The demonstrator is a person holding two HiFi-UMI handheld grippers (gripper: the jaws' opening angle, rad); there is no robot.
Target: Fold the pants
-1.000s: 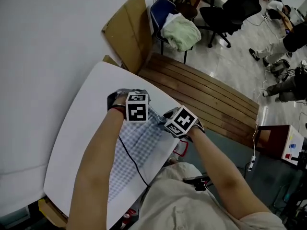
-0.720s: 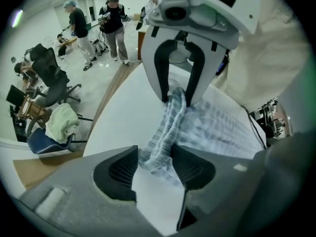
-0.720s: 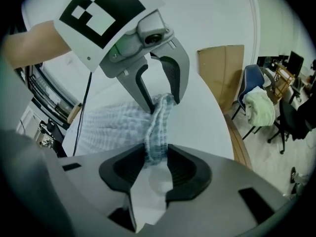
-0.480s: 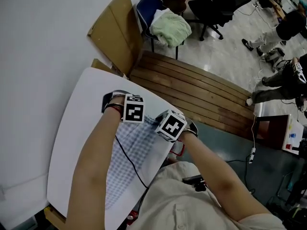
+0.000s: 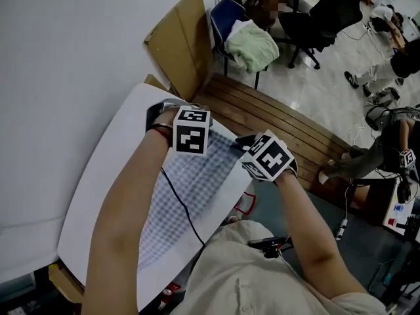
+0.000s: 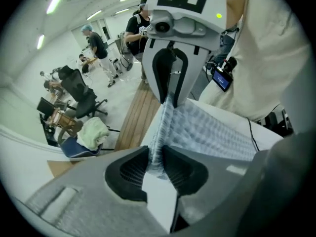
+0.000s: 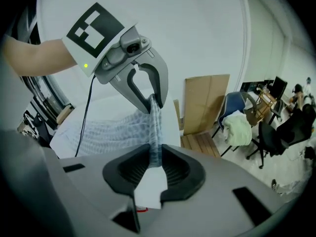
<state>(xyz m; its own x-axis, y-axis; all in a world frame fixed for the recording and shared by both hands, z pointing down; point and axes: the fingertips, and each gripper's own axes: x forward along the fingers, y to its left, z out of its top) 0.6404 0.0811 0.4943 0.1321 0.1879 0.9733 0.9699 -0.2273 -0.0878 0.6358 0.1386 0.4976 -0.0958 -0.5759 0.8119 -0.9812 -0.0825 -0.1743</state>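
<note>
- Between the dark pads of the left gripper [image 6: 157, 163] we see an edge of the blue-and-white checked cloth pants [image 6: 207, 130]; the jaws have just been closing and now pinch it.
- Between the pads of the right gripper [image 7: 155, 164] the same edge is pinched, and these jaws too have just been closing on the cloth.
- At the centre of the head view, we hold that edge stretched between both grippers, above the white rounded table [image 5: 105, 176].
- Toward the lower left, the rest of the pants lies flat on the table.
- Past the table's upper right edge we see a brown slatted wooden platform [image 5: 282, 126] and a cardboard sheet [image 5: 177, 41] against the wall.
</note>
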